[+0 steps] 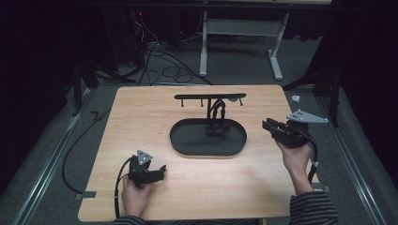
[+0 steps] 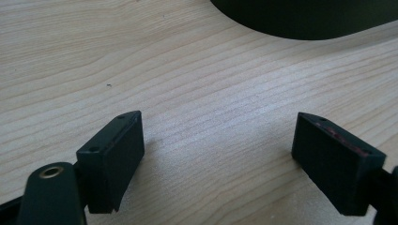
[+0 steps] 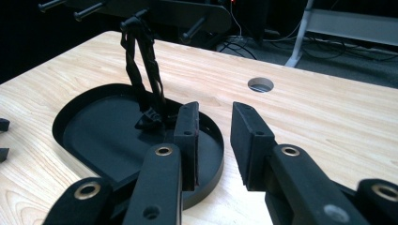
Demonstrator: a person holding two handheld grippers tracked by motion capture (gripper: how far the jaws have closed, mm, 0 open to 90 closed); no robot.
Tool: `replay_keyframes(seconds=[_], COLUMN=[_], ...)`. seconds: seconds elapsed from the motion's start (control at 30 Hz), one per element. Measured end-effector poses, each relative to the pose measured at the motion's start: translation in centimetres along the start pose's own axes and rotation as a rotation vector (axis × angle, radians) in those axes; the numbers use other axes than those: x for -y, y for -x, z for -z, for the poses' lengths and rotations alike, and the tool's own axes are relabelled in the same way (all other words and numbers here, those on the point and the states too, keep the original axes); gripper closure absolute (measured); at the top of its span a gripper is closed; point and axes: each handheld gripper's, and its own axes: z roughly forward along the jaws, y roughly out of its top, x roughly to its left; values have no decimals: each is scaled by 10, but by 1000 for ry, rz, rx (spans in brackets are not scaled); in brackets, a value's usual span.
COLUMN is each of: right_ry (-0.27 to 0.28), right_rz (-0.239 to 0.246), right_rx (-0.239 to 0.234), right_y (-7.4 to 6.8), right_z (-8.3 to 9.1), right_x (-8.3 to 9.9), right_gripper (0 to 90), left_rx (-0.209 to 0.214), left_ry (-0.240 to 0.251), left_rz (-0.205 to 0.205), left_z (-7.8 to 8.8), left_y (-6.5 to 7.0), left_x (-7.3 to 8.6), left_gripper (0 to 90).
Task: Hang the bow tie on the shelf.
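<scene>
up close, the black oval tray sits mid-table with a slim post rising to a pegged crossbar; a dark braided cord hangs from it down to the tray floor. right gripper hovers at the tray's rim, jaws apart, empty. left gripper rests well apart, jaws wide.

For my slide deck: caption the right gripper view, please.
Open right claw poised at the black tray's rim, facing a black cord hanging from the stand.

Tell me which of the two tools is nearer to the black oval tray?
The right tool, beside the black oval tray at its right end. The left tool rests further away.
</scene>
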Motion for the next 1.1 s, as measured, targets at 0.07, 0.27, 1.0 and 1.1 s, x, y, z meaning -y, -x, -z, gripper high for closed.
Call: replay_keyframes(seconds=[0.07, 0.27, 1.0, 1.1], right_ry=[0, -6, -18, -16], right_rz=[-7, -18, -48, -52], right_rx=[0, 4, 1, -1], right_y=[1, 2, 0, 1], right_z=[1, 4, 9, 9], right_x=[3, 12, 35, 37], right_gripper=[738, 737, 738, 738], left_rx=[0, 0, 0, 0], left_ry=[0, 0, 0, 0], left_rz=[0, 0, 0, 0], left_z=[0, 0, 0, 0], left_y=[0, 0, 0, 0], left_x=[0, 0, 0, 0], left_gripper=[178, 178, 178, 178])
